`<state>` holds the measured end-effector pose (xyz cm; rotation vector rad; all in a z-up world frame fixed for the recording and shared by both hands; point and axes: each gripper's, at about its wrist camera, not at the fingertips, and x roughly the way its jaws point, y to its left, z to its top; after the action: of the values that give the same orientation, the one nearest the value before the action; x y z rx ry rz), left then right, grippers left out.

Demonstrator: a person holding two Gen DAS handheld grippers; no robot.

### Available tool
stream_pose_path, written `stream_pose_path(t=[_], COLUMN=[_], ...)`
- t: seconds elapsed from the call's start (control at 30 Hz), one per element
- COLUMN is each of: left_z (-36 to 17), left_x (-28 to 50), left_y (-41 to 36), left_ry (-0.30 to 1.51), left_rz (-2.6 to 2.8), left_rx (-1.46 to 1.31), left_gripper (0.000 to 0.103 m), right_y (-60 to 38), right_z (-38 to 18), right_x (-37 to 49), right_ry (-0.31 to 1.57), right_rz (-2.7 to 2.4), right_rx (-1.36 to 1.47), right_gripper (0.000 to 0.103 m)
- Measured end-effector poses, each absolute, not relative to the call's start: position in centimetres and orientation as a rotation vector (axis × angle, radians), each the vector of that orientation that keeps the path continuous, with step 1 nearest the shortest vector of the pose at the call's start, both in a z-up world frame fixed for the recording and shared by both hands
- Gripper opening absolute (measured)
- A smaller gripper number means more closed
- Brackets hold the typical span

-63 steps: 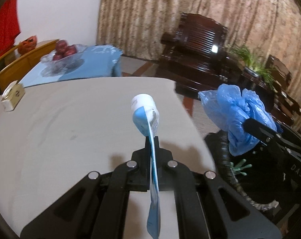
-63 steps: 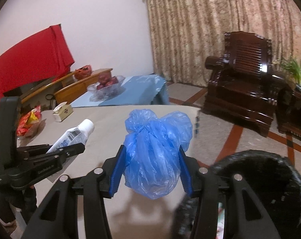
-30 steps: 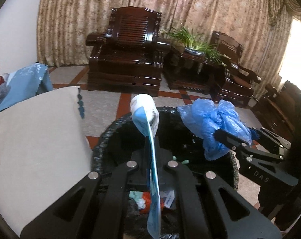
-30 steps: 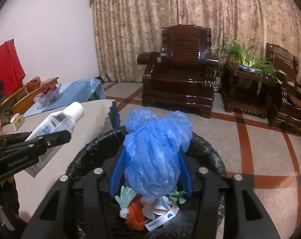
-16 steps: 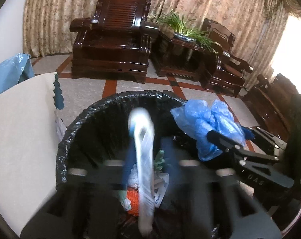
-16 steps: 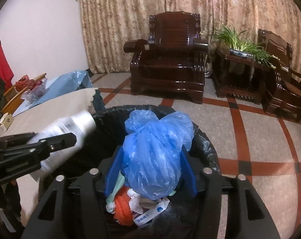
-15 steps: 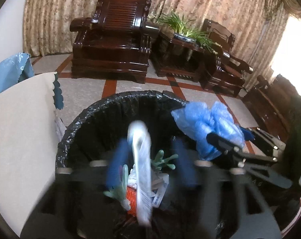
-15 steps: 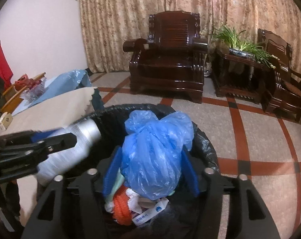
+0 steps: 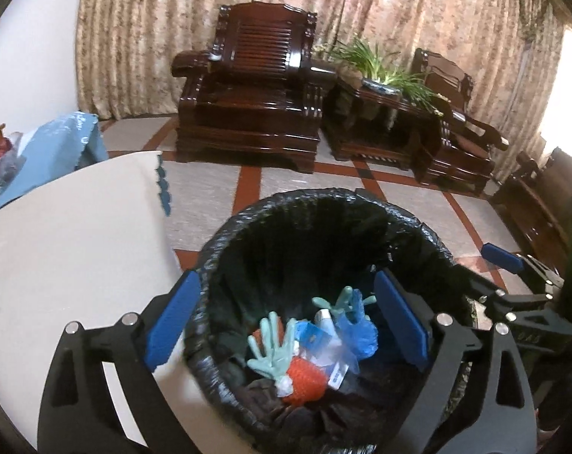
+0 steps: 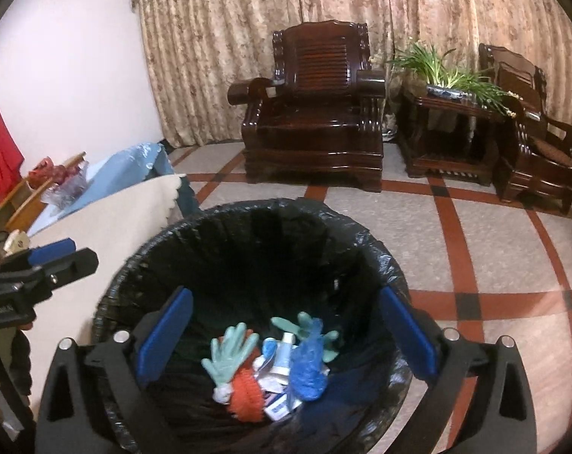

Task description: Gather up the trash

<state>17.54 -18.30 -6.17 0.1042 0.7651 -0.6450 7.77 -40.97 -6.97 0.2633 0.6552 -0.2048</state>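
A black-lined trash bin (image 9: 323, 204) (image 10: 270, 208) stands on the floor beside the table. My left gripper (image 9: 286, 321) is open and empty above the bin. My right gripper (image 10: 286, 336) is open and empty above it too. Inside lie the blue plastic bag (image 10: 306, 372) (image 9: 355, 331), the white and blue tube (image 10: 284, 355) (image 9: 323, 321), teal gloves (image 10: 227, 352) (image 9: 272, 348) and an orange mesh piece (image 10: 246, 393) (image 9: 304, 380). The left gripper also shows at the left of the right wrist view (image 10: 40, 261), the right gripper at the right of the left wrist view (image 9: 520, 283).
A table with a cream cloth (image 9: 70, 234) (image 10: 108, 215) lies left of the bin. A blue-covered table with a fruit bowl (image 10: 64, 181) stands behind. Dark wooden armchairs (image 9: 255, 90) (image 10: 316, 113) and a plant stand (image 10: 452, 113) line the curtain wall.
Both grippers opened over the bin. The tube dropped from the left one and the blue bag from the right one; both now lie inside the bin.
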Motion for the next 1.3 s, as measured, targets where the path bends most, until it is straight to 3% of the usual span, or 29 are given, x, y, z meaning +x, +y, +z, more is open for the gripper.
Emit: stream_pose_path(t=[0.77,1.3], left_z=[0.9,3.5], left_x=[10.3,8.3], left_y=[-11.4,-9.8], left_ry=[0.681,0.620], left_rz=[-0.523,-0.496], left_rx=[0.104,0.095], left_gripper=[0.095,0.095], right_y=[-34.2,-32.1], right_z=[1.4,3.4], right_x=[3.1,1.2], right_ry=[0.557,0.509], right_rz=[-0.092,-0.068], right_rx=[0.186,0.159], right_gripper=[0.097,0.097])
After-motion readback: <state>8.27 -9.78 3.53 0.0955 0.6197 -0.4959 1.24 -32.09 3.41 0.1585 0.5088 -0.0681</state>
